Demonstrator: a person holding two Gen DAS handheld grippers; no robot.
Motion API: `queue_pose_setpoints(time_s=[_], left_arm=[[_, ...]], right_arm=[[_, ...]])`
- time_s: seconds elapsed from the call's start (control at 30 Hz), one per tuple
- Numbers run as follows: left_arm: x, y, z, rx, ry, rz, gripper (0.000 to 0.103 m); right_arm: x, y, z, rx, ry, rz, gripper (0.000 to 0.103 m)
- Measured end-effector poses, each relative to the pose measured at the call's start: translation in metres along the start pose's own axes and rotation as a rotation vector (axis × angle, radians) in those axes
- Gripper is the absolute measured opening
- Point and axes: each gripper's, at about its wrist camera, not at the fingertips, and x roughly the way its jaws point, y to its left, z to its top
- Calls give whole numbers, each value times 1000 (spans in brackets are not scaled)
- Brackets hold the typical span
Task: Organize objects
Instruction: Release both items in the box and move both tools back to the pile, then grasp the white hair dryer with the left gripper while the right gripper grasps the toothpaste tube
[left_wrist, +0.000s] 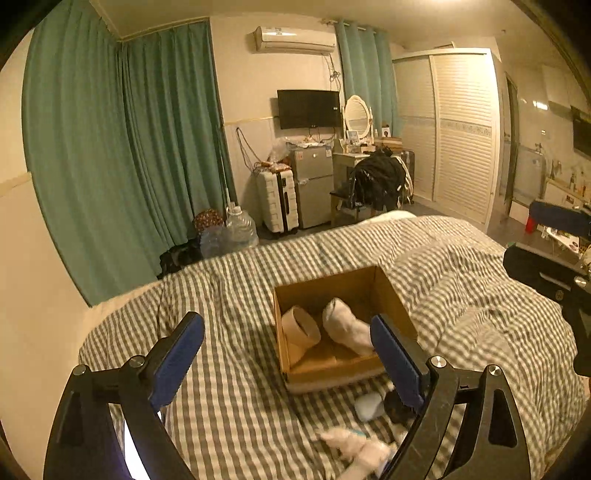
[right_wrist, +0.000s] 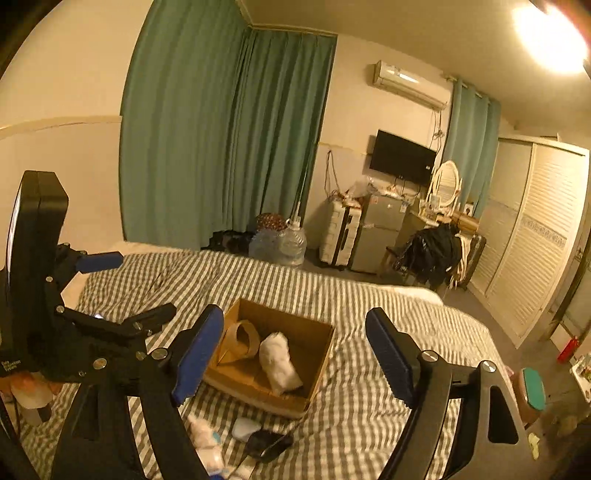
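An open cardboard box (left_wrist: 332, 374) (right_wrist: 317, 358) sits on the checked bed cover. Inside it lie a tan tape roll (left_wrist: 300, 326) (right_wrist: 242, 339) and a white fluffy sock roll (left_wrist: 347, 325) (right_wrist: 279, 362). In front of the box lie a small pale blue-white object (left_wrist: 368, 405) (right_wrist: 245, 427), a black object (left_wrist: 397, 406) (right_wrist: 269, 445) and white fluffy pieces (left_wrist: 356, 445) (right_wrist: 207, 439). My left gripper (left_wrist: 288, 354) hovers above the bed near the box, open, nothing between its blue pads. My right gripper (right_wrist: 293, 356) hangs over the box, open and empty.
The checked bed cover (left_wrist: 240, 406) (right_wrist: 369, 424) fills the foreground. Beyond the bed stand water jugs (left_wrist: 240, 227), a white suitcase (left_wrist: 277, 201), a small fridge (left_wrist: 314, 184), a chair with dark clothes (left_wrist: 376, 181) and a louvred wardrobe (left_wrist: 461, 129). Green curtains (left_wrist: 129, 147) hang on the left.
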Motion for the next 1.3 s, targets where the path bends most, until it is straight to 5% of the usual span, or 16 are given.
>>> queue_pose_setpoints(time_s=[0.33, 0.53, 0.93, 1.0, 1.13, 1.3], left_arm=[[28, -10, -103, -38, 108, 49, 94], [63, -32, -162, -22, 248, 19, 94], [108, -70, -216, 40, 440, -154, 93], [113, -76, -218, 52, 452, -180, 88], [123, -85, -217, 50, 465, -264, 54], [121, -80, -216, -1, 469, -301, 48]], right_arm=[[35, 19, -105, 19, 194, 48, 79], [66, 28, -170, 29, 339, 73, 79], [92, 25, -216, 54, 447, 53, 79], [94, 27, -217, 53, 452, 49, 79], [97, 29, -218, 55, 459, 38, 79], [97, 29, -217, 53, 464, 27, 79]])
